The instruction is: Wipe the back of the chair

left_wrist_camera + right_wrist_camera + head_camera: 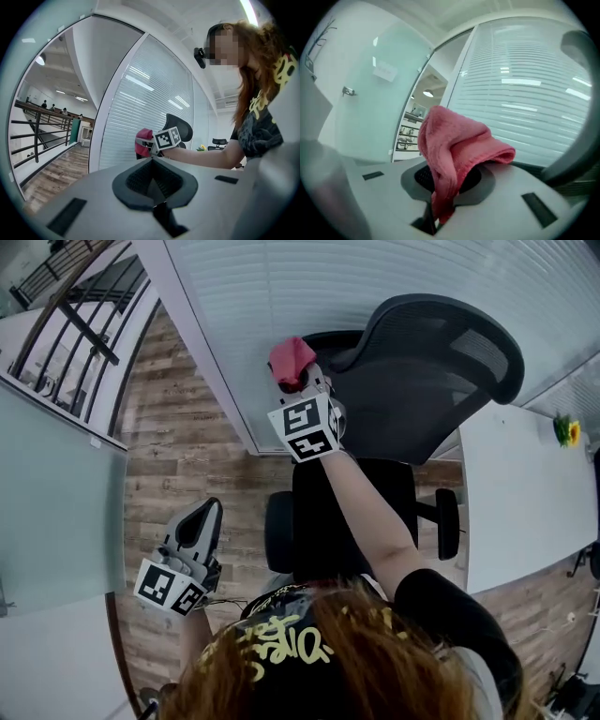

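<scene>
Holds a pink cloth (292, 359) in the right gripper (301, 382), jaws clamped on its lower fold with the rest flopping loose over the top. Sets that cloth high at the left rim of the chair (394, 423), just beside the mesh back (450, 352) on the side facing the slatted glass wall (281, 287); hard to tell whether touching the frame yet. Finds the chair on the wooden floor (187, 446), seat (314, 531) near the long edge of the white counter (525, 493). Carries the left gripper (200, 521) low and well apart from the chair, jaws together on nothing (idle, by the look of it). Judged as the opening of a wiping pass, with nearly all of the back yet to be covered. To do it well: turn the right gripper so the loose bulk of cloth, not the hard jaw tips, meets the mesh. Press lightly, since mesh probably gives and a chair of this kind probably swivels or rolls. Work in overlapping strokes from the top rim downward and across to the far rim, following the curve of the frame. Mind the glass wall close behind. Consider steadying the chair with the left gripper if it starts to turn.
</scene>
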Demonstrator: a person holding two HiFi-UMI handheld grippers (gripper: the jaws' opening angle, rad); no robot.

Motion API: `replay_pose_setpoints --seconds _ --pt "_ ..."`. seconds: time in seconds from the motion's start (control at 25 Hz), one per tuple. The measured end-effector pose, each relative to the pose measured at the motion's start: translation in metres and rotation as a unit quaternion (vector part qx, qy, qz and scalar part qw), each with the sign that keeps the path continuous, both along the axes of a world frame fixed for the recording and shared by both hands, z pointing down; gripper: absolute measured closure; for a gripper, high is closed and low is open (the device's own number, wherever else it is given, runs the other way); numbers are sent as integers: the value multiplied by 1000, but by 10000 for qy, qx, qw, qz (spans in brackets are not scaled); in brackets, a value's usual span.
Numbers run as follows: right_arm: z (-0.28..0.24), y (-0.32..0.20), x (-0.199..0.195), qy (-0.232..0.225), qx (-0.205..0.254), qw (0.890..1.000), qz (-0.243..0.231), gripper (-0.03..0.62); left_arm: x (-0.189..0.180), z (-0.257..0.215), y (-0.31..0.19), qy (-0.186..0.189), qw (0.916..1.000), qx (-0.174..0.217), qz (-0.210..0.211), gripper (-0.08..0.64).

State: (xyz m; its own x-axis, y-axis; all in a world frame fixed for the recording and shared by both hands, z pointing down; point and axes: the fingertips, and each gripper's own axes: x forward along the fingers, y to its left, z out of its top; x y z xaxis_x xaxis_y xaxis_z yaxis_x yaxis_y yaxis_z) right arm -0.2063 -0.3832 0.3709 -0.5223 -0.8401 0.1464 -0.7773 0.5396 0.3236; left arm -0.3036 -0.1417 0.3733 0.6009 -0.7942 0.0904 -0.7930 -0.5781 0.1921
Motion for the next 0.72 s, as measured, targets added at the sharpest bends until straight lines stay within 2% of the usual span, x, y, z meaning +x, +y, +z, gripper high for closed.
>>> replay_pose_setpoints --seconds 0.16,0.32,0.48,0.72 --pt "-1 14 -26 -228 -134 9994 -220 534 -1 3 -3 49 9999 -24 151 569" --pt "12 40 -23 -371 -319 9983 -310 534 3 9 -9 55 9992 -138 364 569" --pt "14 70 9 -474 -219 9980 -349 534 29 9 -23 7 9971 -115 751 569" --pt "-5 121 85 -651 1 9977 -211 534 102 -6 -30 -26 9905 129 1371 569"
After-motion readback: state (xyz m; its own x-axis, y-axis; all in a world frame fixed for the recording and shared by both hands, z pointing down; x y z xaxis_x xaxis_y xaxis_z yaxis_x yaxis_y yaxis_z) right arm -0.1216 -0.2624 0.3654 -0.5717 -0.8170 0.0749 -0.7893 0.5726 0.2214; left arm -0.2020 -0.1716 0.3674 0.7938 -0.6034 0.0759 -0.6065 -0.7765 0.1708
